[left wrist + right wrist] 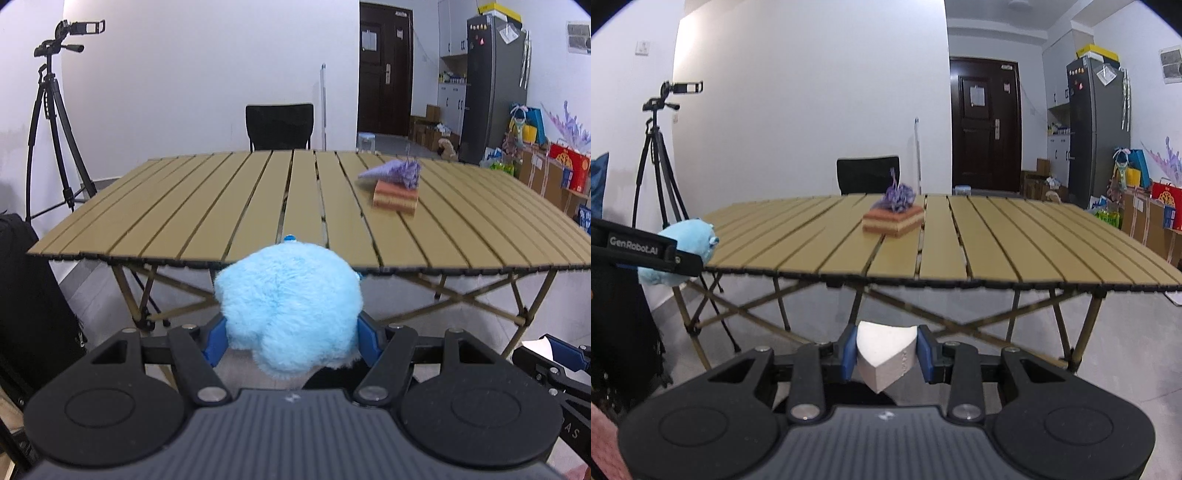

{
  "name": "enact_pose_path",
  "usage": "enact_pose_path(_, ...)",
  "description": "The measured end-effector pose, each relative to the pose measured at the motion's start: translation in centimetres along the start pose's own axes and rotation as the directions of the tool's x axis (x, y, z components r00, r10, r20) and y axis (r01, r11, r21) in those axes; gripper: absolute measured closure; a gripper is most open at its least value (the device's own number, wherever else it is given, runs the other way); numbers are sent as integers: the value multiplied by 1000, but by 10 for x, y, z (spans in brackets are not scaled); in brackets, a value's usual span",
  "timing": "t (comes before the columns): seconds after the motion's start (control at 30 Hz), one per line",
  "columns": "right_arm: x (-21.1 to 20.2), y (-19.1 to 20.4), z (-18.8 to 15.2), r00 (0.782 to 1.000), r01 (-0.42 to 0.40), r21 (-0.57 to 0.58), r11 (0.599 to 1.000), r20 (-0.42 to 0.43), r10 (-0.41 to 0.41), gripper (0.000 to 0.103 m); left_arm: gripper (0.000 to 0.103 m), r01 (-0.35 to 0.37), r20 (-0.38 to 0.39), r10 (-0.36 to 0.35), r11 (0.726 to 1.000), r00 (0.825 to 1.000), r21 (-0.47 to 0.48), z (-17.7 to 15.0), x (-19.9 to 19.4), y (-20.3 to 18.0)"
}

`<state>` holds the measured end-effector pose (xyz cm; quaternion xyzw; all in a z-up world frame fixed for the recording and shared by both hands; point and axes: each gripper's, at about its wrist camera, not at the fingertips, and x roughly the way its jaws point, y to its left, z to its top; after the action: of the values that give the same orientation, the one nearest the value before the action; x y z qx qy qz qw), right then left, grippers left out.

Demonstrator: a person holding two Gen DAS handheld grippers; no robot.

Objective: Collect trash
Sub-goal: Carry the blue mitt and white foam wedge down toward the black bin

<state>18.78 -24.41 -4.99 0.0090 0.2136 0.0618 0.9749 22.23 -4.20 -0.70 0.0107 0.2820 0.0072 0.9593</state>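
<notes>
The left tool (291,334) clamps a fluffy light-blue plush toy (290,306) between its blue pads, held in the air just short of the bench (184,206) edge. The right tool (886,354) is closed narrowly on a white, wedge-shaped piece (884,356), perhaps folded paper or foam, also in front of the bench. Well ahead on the slats lies a tan box (893,220) with a purple bunch (898,197) on top. A black chair (868,174) stands behind.

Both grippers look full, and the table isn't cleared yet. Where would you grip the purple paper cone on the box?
Take the purple paper cone at its wide crumpled end, from above: it lies tipped on the box, tapered tip pointing left, likely too thin to pinch.
</notes>
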Motion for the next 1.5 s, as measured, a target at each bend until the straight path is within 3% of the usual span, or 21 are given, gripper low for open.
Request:
enact_pose_path(0.4,16,2,-41,991,15,-7,1000,-132,-15,70,34,-16,-125,18,1000,992,14,-43,25,11)
enact_pose_path(0.67,35,0,-67,971,23,-30,999,-237,-29,70,34,-19,-219,24,1000,975,25,-76,53,11)
enact_pose_path(1.13,71,-6,-116,903,49,-56,997,-425,-69,70,35,-17,-395,36,999,918,51,-124,101,12)
enact_pose_path(1.5,77,-9,-124,880,62,-45,997,-468,-76,70,35,-49,-498,61,998,865,37,-136,120,17)
